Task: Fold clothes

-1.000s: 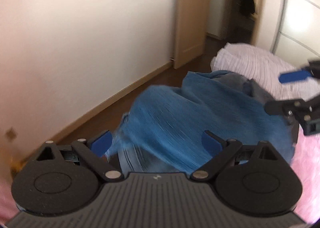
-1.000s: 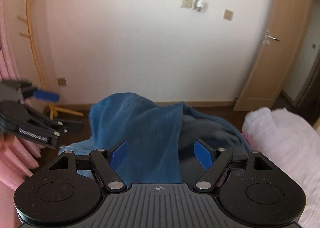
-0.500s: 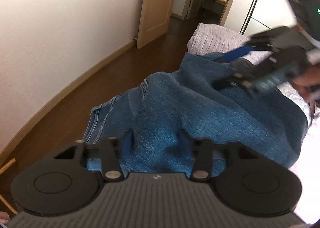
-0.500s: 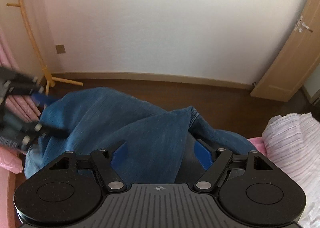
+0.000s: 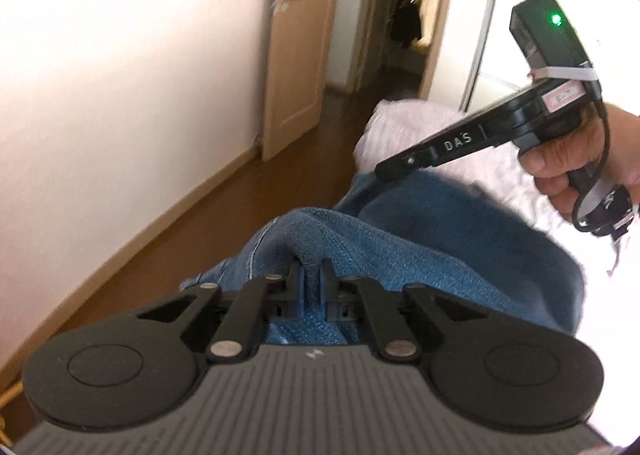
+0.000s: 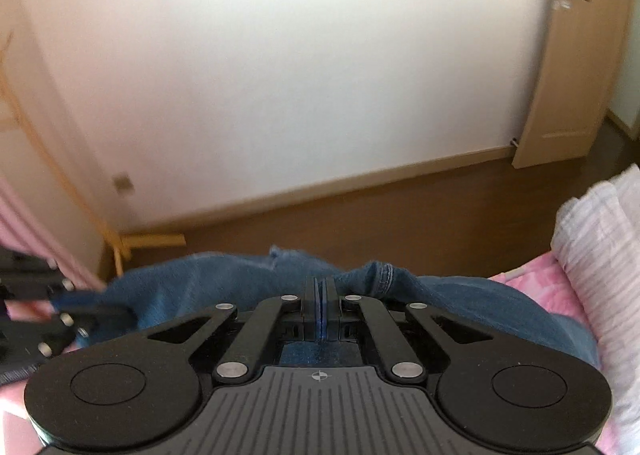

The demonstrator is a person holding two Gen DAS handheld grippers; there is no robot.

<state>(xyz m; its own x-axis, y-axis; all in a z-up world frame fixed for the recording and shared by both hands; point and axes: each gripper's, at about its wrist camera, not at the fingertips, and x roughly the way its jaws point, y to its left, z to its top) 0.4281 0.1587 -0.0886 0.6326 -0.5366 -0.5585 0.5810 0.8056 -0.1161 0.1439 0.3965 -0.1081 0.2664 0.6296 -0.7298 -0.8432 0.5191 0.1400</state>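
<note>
A pair of blue jeans [image 5: 440,255] lies bunched on the bed. My left gripper [image 5: 310,271] is closing its jaws tight on a raised fold of the denim, and the pads press on it. In the right wrist view the jeans [image 6: 200,283] spread across the bed's edge. There my right gripper [image 6: 320,285] is closing its jaws on the cloth beside the stitched waistband, with the pads together. From the left wrist view the right gripper [image 5: 384,173], held by a hand [image 5: 568,159], has its tip on the far edge of the denim. The left gripper [image 6: 60,311] shows blurred at the left.
A white striped pillow [image 6: 600,235] lies to the right on the pink sheet [image 6: 528,279]. Beyond the bed are brown floor, a white wall and a wooden door [image 5: 300,55]. A wooden stand's foot [image 6: 132,243] is at the left by the wall.
Both grippers went from wide open to shut on the jeans. The right gripper came down onto the far edge of the denim, and the left one pinched up a fold.
</note>
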